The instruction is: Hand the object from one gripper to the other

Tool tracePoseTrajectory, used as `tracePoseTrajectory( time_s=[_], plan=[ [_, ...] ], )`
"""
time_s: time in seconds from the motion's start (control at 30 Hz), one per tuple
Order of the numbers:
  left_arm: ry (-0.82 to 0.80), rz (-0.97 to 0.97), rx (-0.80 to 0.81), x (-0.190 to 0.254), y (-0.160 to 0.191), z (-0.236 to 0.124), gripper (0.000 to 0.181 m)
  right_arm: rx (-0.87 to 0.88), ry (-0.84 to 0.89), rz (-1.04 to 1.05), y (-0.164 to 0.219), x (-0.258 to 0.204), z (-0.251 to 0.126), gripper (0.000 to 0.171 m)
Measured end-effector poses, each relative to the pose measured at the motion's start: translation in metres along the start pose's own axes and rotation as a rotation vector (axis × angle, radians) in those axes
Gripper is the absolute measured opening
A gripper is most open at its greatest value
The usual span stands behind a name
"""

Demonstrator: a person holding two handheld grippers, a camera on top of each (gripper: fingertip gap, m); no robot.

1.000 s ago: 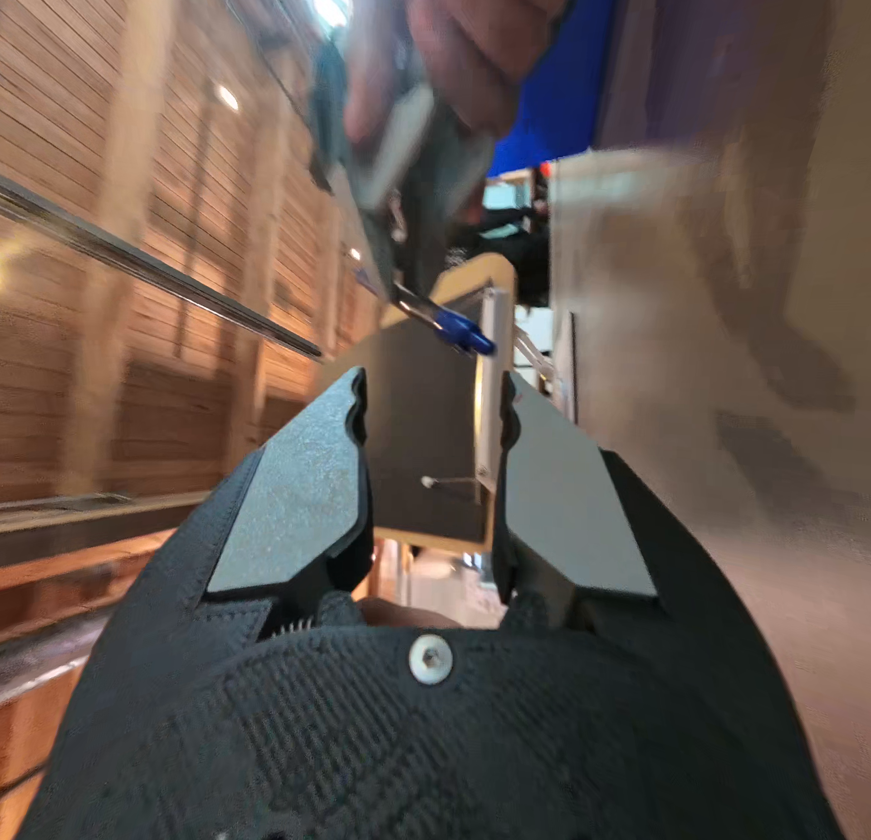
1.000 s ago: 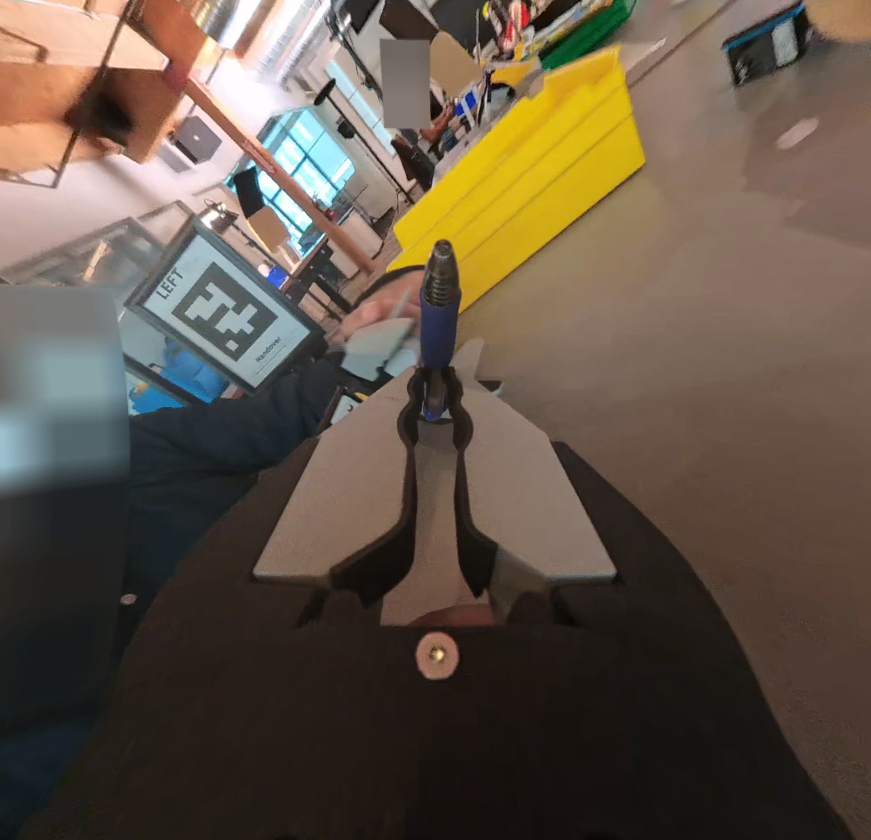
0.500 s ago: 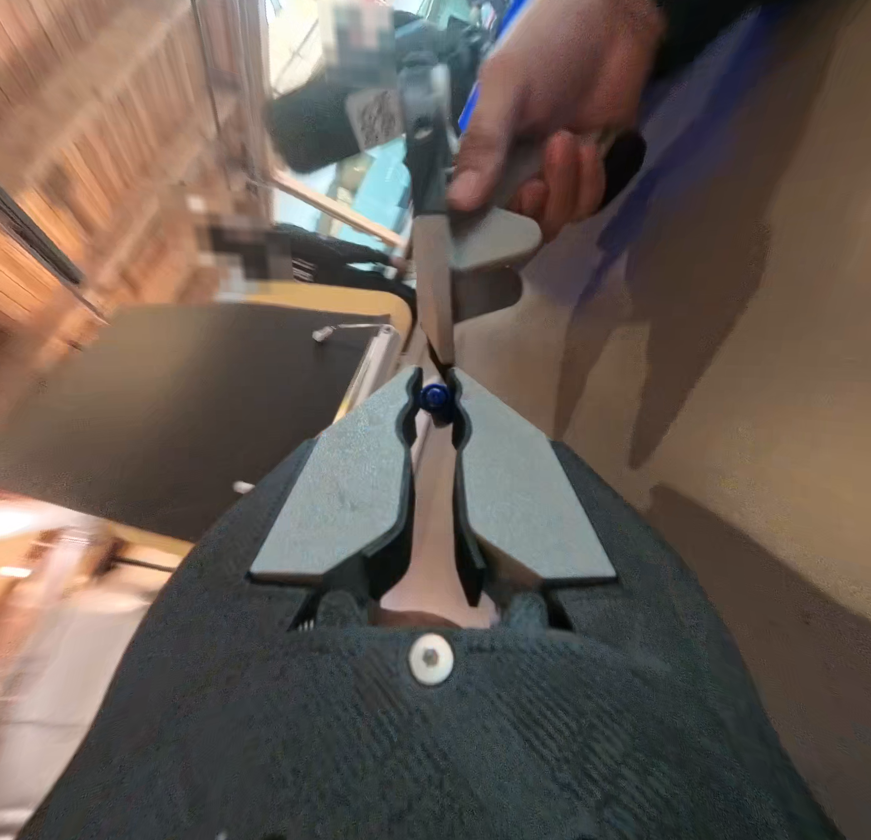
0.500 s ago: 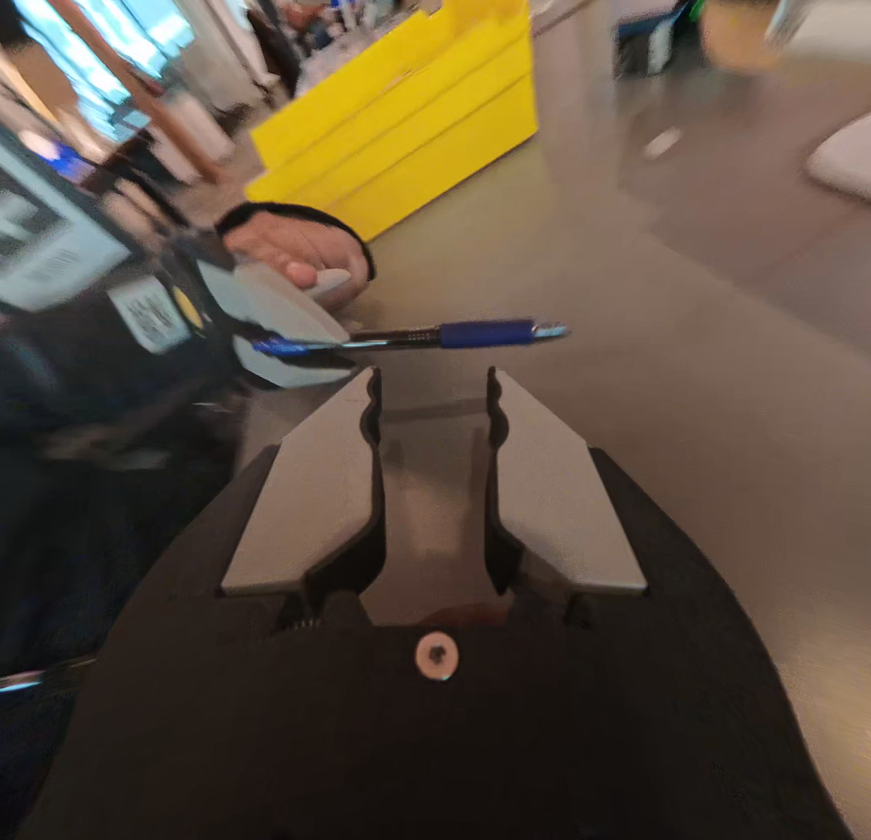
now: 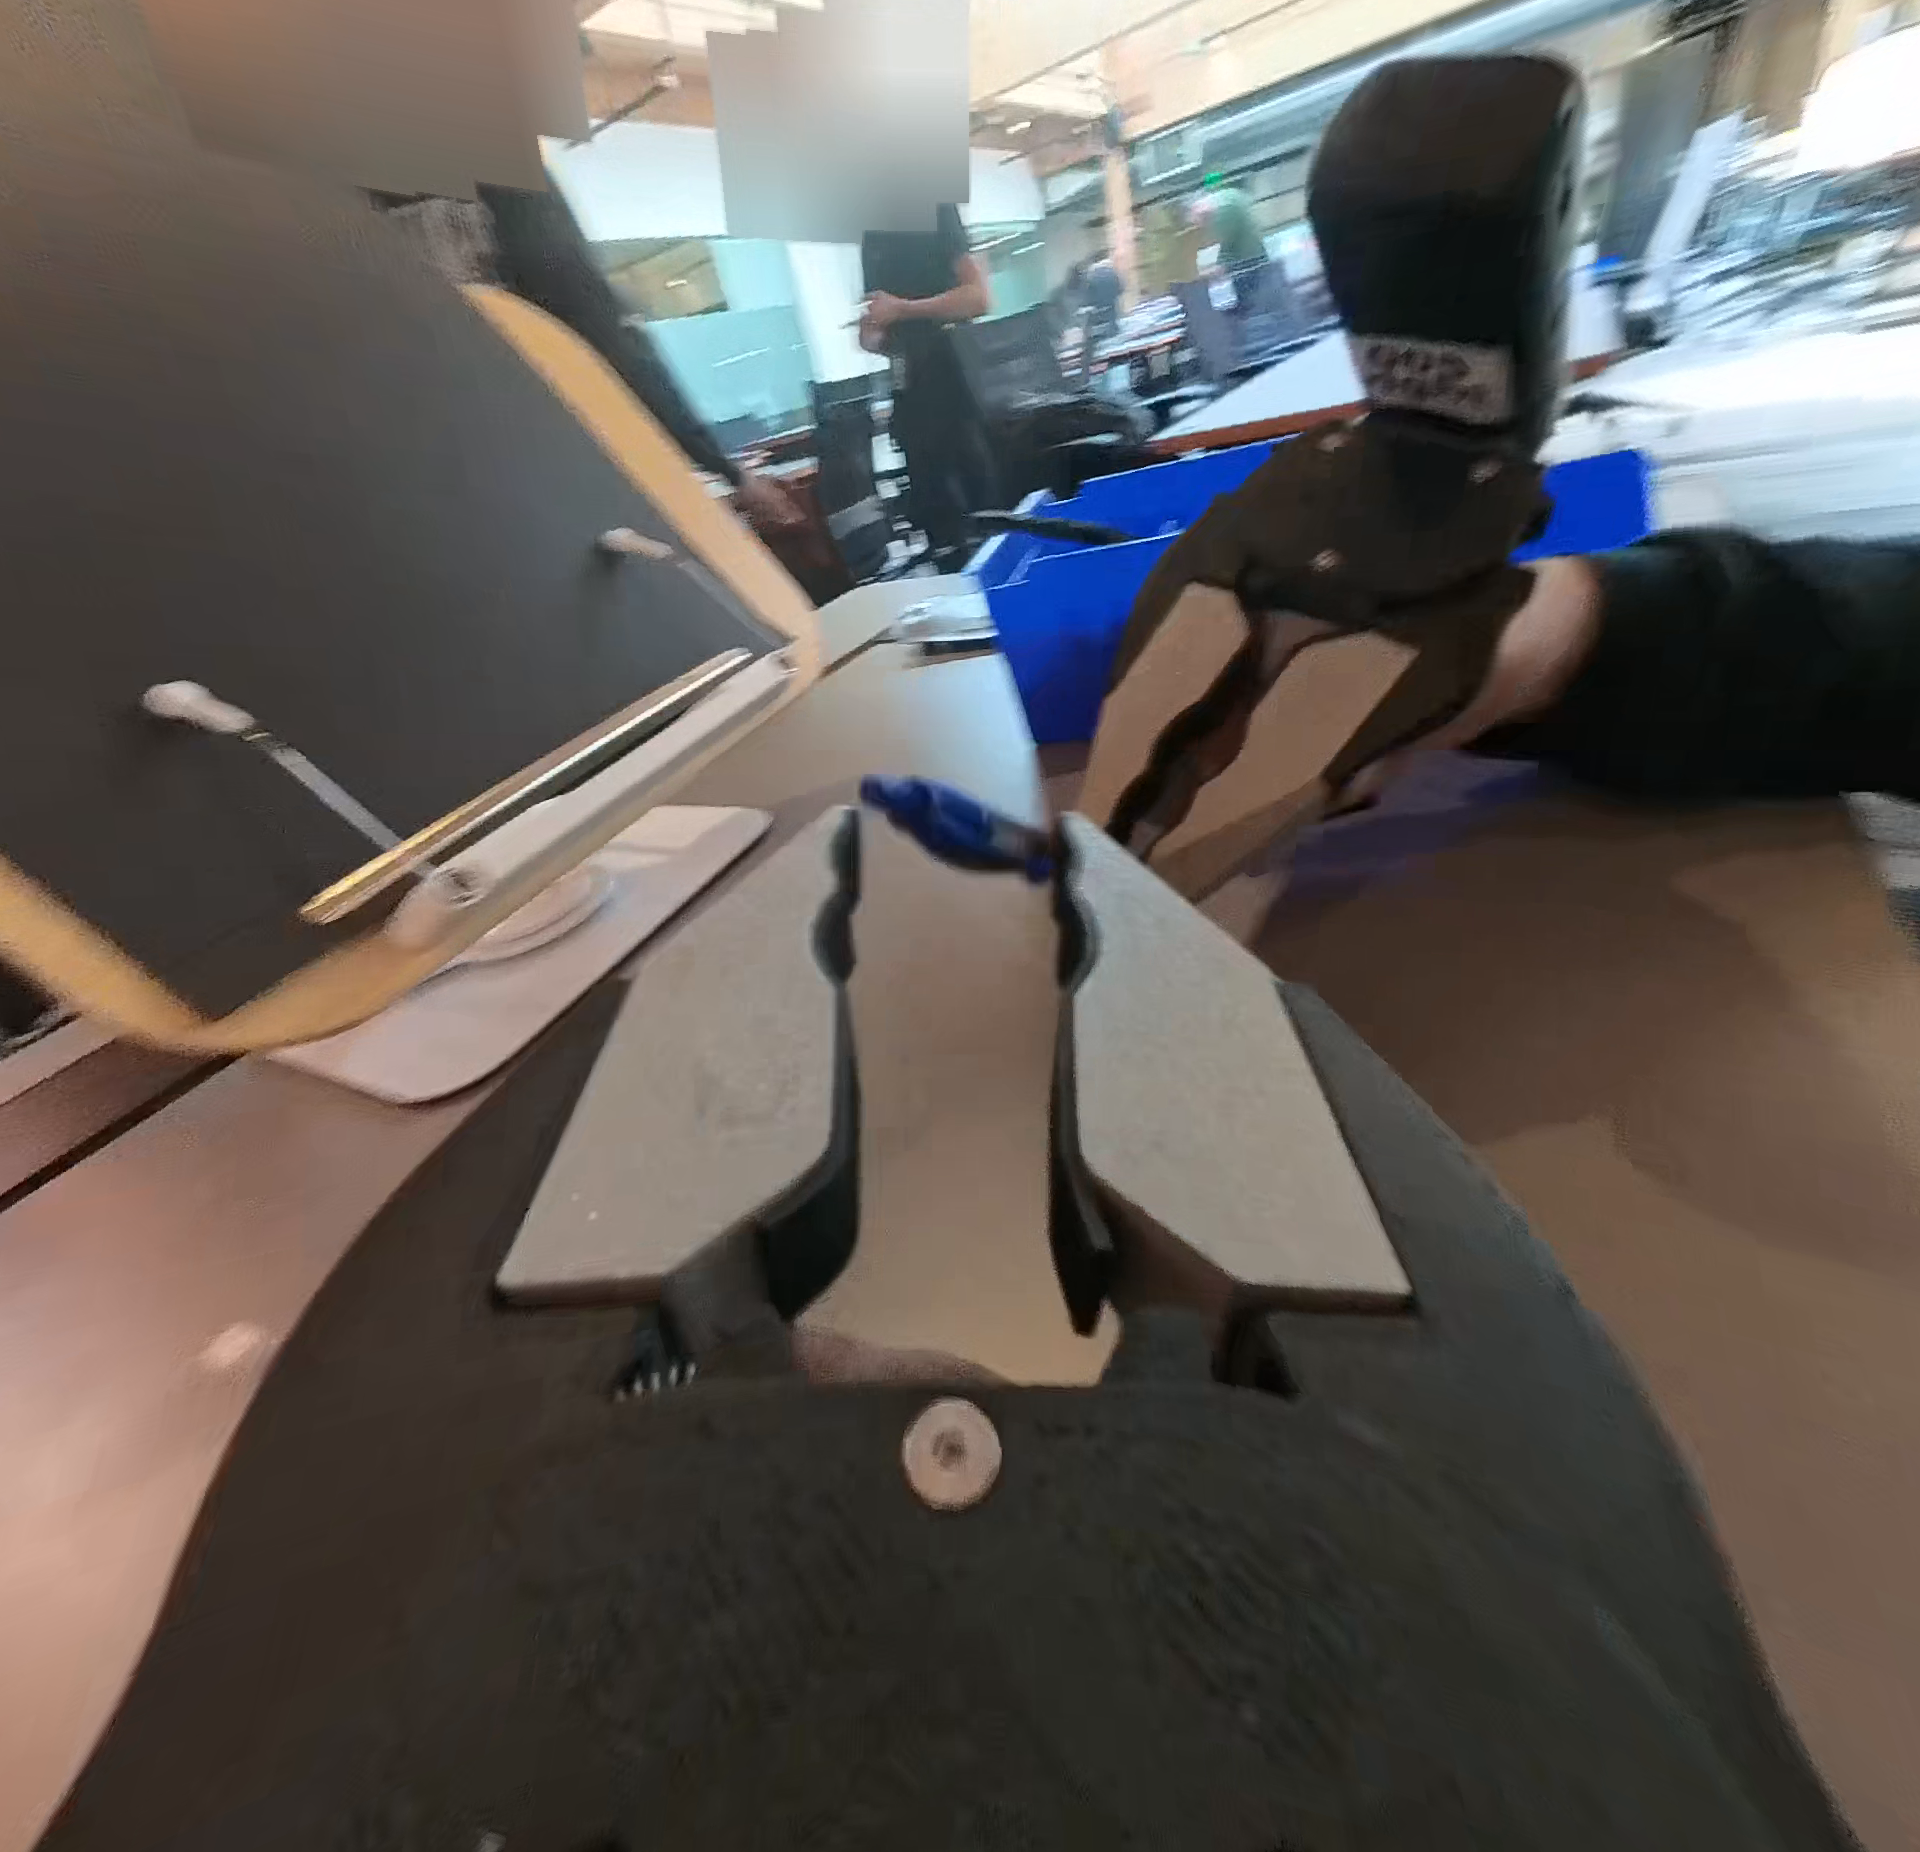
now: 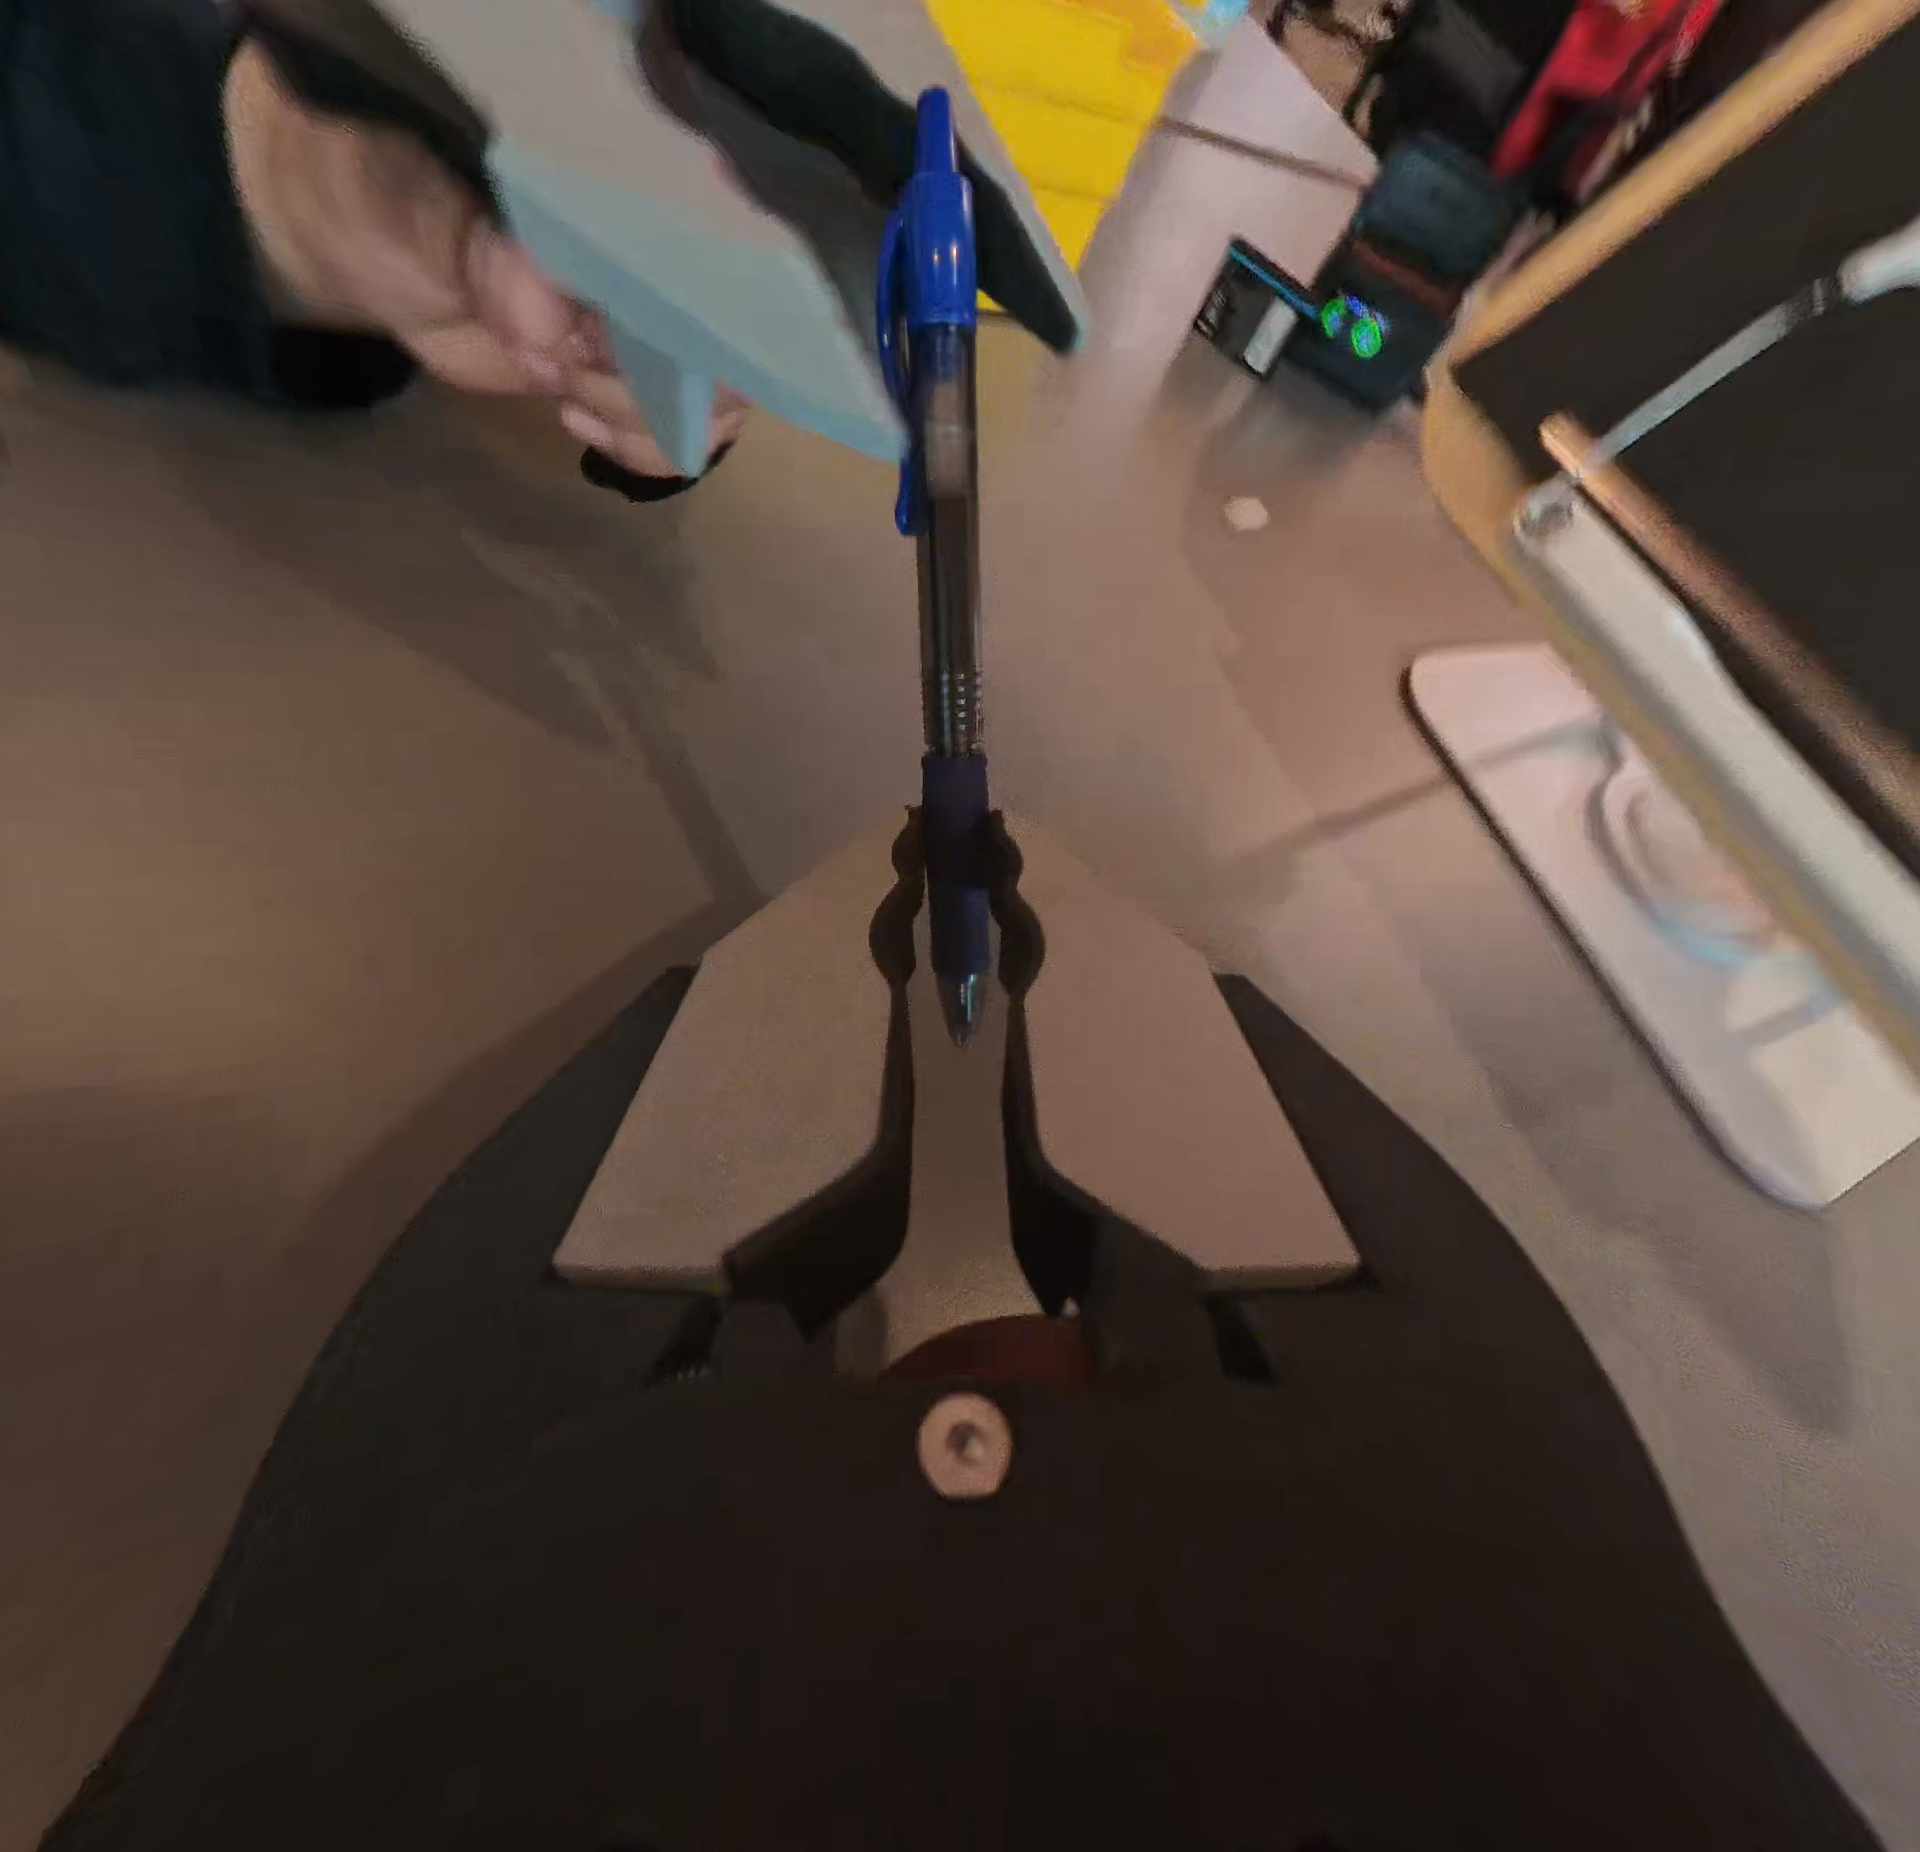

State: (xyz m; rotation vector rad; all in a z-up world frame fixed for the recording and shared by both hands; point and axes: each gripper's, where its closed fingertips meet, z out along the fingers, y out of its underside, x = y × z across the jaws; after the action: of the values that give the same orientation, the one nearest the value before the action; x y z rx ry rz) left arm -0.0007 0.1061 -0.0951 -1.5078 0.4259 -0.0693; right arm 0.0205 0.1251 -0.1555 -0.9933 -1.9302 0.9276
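Observation:
A blue retractable pen (image 6: 945, 576) is held above the brown tabletop (image 6: 312, 763). My right gripper (image 6: 956, 841) is shut on its dark blue grip, and the writing tip points back between the fingers. The cap and clip end reaches away to my left gripper, whose grey fingers (image 6: 707, 275) stand apart on either side of it. In the left wrist view my left gripper (image 5: 956, 836) is open, with the pen's blue end (image 5: 935, 826) lying across its fingertips. The right gripper (image 5: 1132, 815) comes in from the upper right, held by a hand in a dark sleeve.
A black panel on a white stand (image 5: 312, 452) with a flat white base (image 5: 520, 971) stands close on the left. A blue bin (image 5: 1091, 576) and a standing person (image 5: 935, 348) are farther back. Yellow bins (image 6: 1049, 67) show in the right wrist view. The tips of one gripper are about 7 cm away from the tips of the other.
Half a second ago my left gripper was shut on the pen and my right was open. Now my right gripper is shut on the pen's grip and my left has opened.

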Motion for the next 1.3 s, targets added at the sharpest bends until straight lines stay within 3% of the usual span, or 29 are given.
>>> tracePoseTrajectory(
  time_s=[0.1, 0.23, 0.4, 0.43, 0.5, 0.6, 0.8, 0.97, 1.1, 1.2, 1.3],
  plan=[
    [-0.101, 0.121, -0.043, -0.011, 0.003, -0.004, 0.060, -0.067, -0.149, 0.326, 0.014, 0.002, -0.005, 0.008],
    [-0.174, 0.582, -0.205, 0.000, 0.025, 0.002, 0.065, -0.122, -0.384, 0.676, 0.019, -0.010, -0.015, 0.008],
    [-0.223, 1.065, -0.321, 0.022, 0.045, 0.021, 0.057, -0.160, -0.538, 0.767, 0.015, -0.038, -0.018, 0.008],
    [-0.224, 1.126, -0.342, 0.024, 0.050, 0.022, 0.051, -0.172, -0.572, 0.754, 0.013, -0.048, -0.019, 0.008],
    [-0.255, 1.200, -0.330, 0.024, 0.048, 0.021, 0.015, -0.193, -0.605, 0.710, 0.010, -0.065, -0.019, 0.009],
    [-0.198, 1.057, -0.373, 0.026, 0.056, 0.019, 0.005, -0.097, -0.565, 0.585, -0.010, -0.064, -0.025, 0.018],
    [-0.188, 0.655, -0.366, 0.007, 0.052, 0.020, 0.003, 0.428, -0.196, 0.429, -0.063, 0.010, -0.076, 0.041],
    [-0.150, 0.418, -0.336, 0.010, 0.046, 0.032, 0.003, 0.385, -0.139, 0.258, -0.047, -0.007, -0.068, 0.071],
    [-0.080, 0.433, -0.294, 0.035, 0.036, 0.048, 0.003, 0.363, 0.024, 0.190, -0.048, 0.001, -0.048, 0.060],
    [-0.083, 0.468, -0.304, 0.043, 0.038, 0.053, 0.003, 0.384, -0.012, 0.153, -0.053, -0.007, -0.049, 0.008],
    [-0.074, 0.419, -0.284, 0.042, 0.036, 0.051, 0.005, 0.365, 0.018, 0.127, -0.052, -0.007, -0.050, 0.008]
  ],
)
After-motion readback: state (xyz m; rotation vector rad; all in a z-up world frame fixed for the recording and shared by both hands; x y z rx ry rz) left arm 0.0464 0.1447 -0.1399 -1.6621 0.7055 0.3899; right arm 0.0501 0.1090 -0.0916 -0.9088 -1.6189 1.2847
